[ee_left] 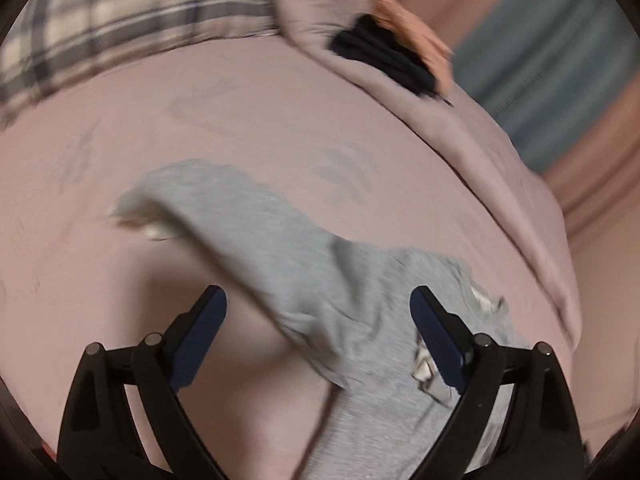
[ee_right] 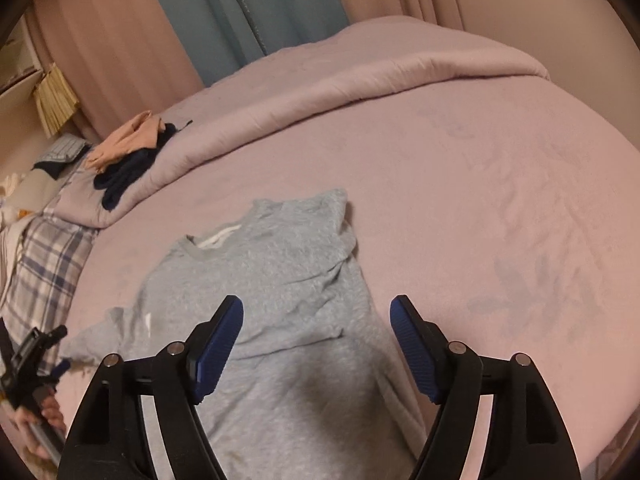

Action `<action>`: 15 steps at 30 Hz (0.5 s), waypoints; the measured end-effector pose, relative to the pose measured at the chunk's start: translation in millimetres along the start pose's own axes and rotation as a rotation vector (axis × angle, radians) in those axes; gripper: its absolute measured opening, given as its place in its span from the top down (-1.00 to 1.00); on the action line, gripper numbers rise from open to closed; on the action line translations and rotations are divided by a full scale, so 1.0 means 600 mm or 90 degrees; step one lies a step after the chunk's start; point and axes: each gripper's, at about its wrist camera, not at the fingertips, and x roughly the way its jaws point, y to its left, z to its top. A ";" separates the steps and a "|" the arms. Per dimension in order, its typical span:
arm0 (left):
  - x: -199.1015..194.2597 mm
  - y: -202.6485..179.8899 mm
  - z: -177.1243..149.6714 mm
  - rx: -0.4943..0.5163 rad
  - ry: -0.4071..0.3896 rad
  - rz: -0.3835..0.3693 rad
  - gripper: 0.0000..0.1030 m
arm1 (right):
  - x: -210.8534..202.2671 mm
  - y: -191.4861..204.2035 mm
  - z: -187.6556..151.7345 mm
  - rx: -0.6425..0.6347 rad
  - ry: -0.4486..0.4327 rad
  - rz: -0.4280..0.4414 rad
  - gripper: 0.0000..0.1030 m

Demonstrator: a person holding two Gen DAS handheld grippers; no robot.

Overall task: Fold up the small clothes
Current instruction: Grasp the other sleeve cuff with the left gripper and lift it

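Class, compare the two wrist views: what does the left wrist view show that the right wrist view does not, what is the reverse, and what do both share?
Only the left wrist view: the open left claw seen from behind, and a long stretch of the grey shirt's sleeve.
Only the right wrist view: the open right claw, the shirt's neckline, and a hand gripping the other tool at the left edge.
Both: the grey shirt on the pink bed, the plaid pillow, and the peach and dark clothes on the folded blanket.

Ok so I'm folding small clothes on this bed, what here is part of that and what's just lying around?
Part of the job:
- grey T-shirt, spread on the bed sheet
- dark garment and peach garment, piled on the rolled duvet

Just lying about:
- plaid pillow
- curtains
- papers
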 end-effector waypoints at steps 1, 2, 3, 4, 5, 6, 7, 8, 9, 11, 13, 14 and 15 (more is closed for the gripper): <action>-0.001 0.025 0.008 -0.032 -0.003 -0.004 -0.79 | -0.002 0.004 -0.002 -0.001 -0.001 -0.003 -0.47; -0.003 0.041 0.012 -0.052 -0.005 -0.004 -0.79 | -0.004 0.006 -0.005 -0.002 -0.002 -0.004 -0.47; -0.005 0.056 0.017 -0.071 -0.008 -0.005 -0.78 | -0.005 0.008 -0.007 -0.002 -0.003 -0.004 -0.47; -0.006 0.074 0.023 -0.092 -0.012 -0.003 -0.73 | -0.007 0.009 -0.008 -0.002 -0.002 -0.003 -0.47; -0.006 0.086 0.028 -0.106 -0.014 -0.002 -0.66 | -0.008 0.009 -0.011 0.000 -0.001 -0.001 -0.47; -0.006 0.095 0.031 -0.118 -0.015 -0.002 -0.63 | -0.014 0.008 -0.015 0.003 0.000 0.000 -0.47; -0.003 0.106 0.036 -0.138 -0.015 -0.006 -0.60 | -0.016 0.008 -0.017 0.004 0.000 0.000 -0.47; 0.000 0.115 0.039 -0.154 -0.014 -0.009 -0.56 | -0.017 0.009 -0.019 0.004 0.000 -0.001 -0.47; 0.001 0.116 0.042 -0.165 -0.013 -0.013 -0.53 | -0.018 0.011 -0.021 0.002 0.000 -0.002 -0.47; 0.006 0.123 0.047 -0.184 -0.012 -0.025 -0.45 | -0.020 0.015 -0.024 -0.003 -0.001 -0.005 -0.47; 0.007 0.124 0.049 -0.189 -0.012 -0.043 -0.43 | -0.020 0.018 -0.028 -0.003 0.000 -0.005 -0.47; 0.013 0.122 0.052 -0.191 -0.011 -0.052 -0.41 | -0.020 0.018 -0.028 -0.002 0.001 -0.005 -0.47; 0.018 0.120 0.053 -0.193 -0.006 -0.056 -0.38 | -0.019 0.018 -0.029 0.000 0.002 -0.004 -0.47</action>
